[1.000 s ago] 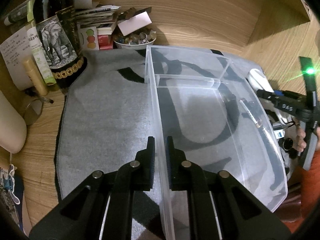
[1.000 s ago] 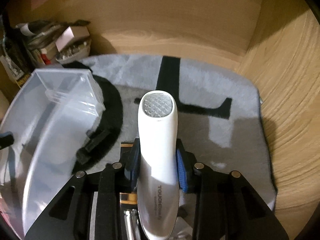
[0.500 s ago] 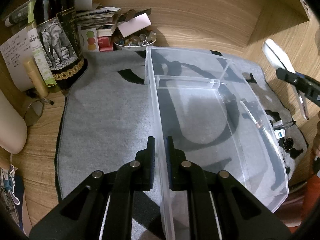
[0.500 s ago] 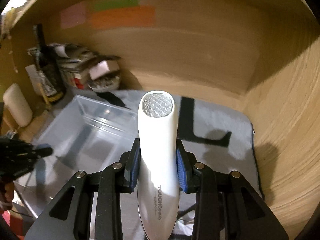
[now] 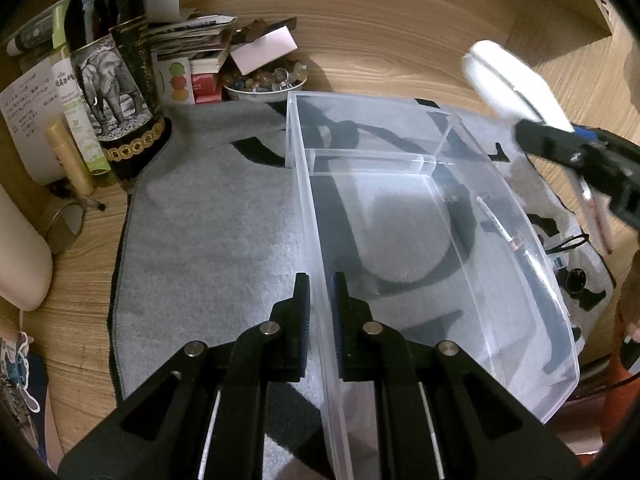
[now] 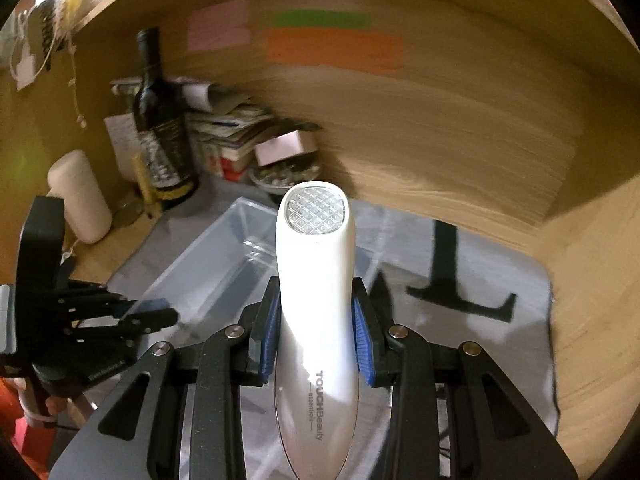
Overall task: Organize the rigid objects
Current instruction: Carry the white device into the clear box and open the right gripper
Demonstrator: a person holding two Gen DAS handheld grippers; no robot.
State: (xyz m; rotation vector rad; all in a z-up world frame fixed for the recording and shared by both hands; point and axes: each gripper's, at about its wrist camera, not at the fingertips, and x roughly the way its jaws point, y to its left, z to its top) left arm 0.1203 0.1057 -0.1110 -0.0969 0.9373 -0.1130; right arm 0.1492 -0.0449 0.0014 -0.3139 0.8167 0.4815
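Right claw has lifted off the grey mat and swung in over the bin since a second ago; left claw hasn't budged. Right claw grasps a white glossy plastic handheld beauty device around its mid-body, blue pads on both sides, textured head poking forward past the fingertips, tail end trailing back under the claw. Looks light, stiff and slick, and tapered, so it could slide if gripped nearer an end; the mid-body hold seems right. Right claw tilts downward, hovering above the clear plastic divided storage bin on the mat. Left claw is clenched on the bin's near side wall, pitched down, steadying it. Grey mat covers the wooden tabletop.
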